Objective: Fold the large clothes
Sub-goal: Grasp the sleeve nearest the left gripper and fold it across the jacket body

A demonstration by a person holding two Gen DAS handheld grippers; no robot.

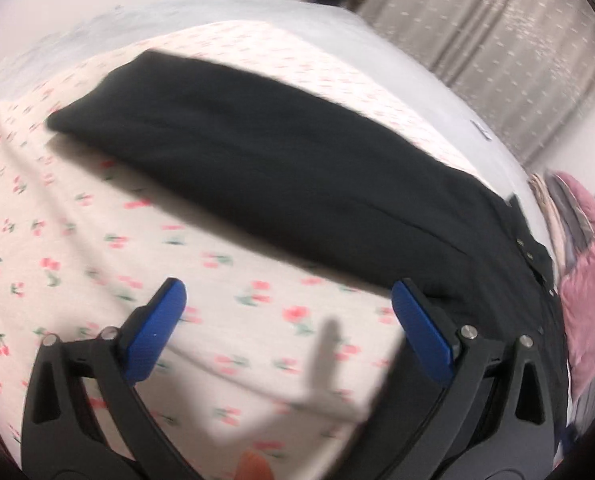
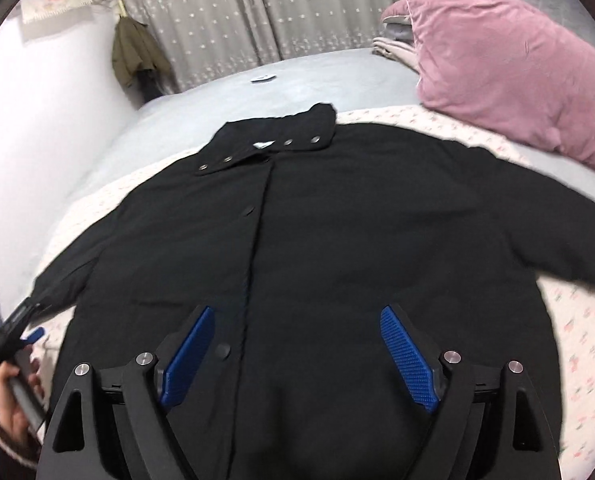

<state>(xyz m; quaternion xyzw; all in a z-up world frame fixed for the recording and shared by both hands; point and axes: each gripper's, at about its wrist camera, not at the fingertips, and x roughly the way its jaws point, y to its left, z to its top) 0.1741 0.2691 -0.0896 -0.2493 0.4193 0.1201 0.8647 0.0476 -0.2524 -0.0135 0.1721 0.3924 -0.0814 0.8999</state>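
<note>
White wall, grey star-patterned curtains, grey bed, pink pillow

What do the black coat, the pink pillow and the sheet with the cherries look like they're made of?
Black coat: matte woven cloth, probably cotton or a blend; no sheen, soft creases, metal-looking snaps at the collar.
Pink pillow: velvet-like plush; its surface catches light in uneven patches.
Cherry sheet: thin printed fabric, likely cotton; flat, dull, lightly wrinkled. Blur leaves the weave uncertain.
</note>
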